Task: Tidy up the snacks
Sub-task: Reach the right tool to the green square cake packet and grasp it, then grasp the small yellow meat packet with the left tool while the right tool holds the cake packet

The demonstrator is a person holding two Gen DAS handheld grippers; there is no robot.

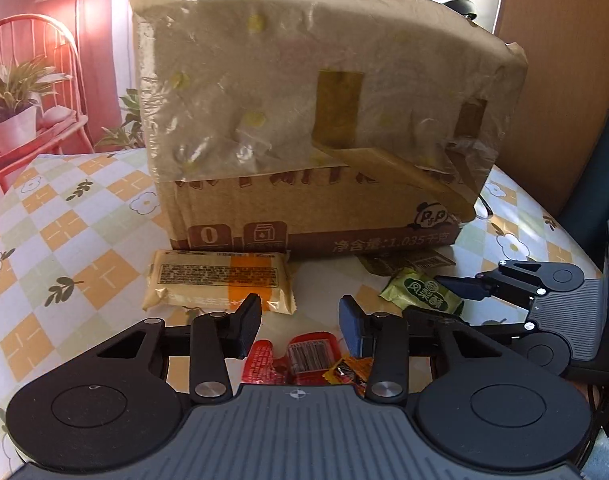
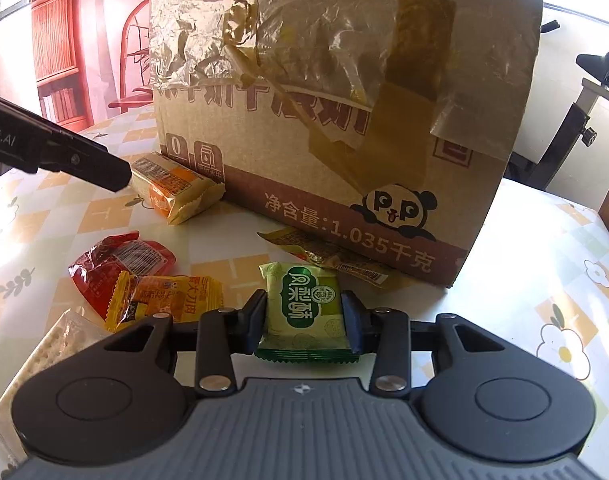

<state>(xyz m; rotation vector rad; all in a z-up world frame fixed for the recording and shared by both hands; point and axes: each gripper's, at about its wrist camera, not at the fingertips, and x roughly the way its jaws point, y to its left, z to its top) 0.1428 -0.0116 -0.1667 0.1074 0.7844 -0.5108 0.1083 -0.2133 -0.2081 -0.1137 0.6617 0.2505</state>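
Note:
A taped cardboard box [image 1: 304, 120] stands on the checkered tablecloth, also in the right wrist view [image 2: 344, 120]. My right gripper [image 2: 306, 320] is shut on a green snack packet [image 2: 304, 304], seen from the left wrist view too [image 1: 420, 290]. My left gripper [image 1: 300, 326] is open and empty, hovering above a red packet [image 1: 304, 356] and an orange packet [image 1: 346, 372]. A beige-orange biscuit pack [image 1: 220, 282] lies against the box front. The red packet [image 2: 120, 264] and orange packet [image 2: 164, 300] lie left of my right gripper.
A flat brown wrapper [image 2: 332, 258] lies by the box's base. A clear cracker pack [image 2: 52, 352] sits at the lower left. The left gripper's finger [image 2: 64, 156] reaches in from the left. The table's edge [image 2: 564, 208] runs behind the box to the right.

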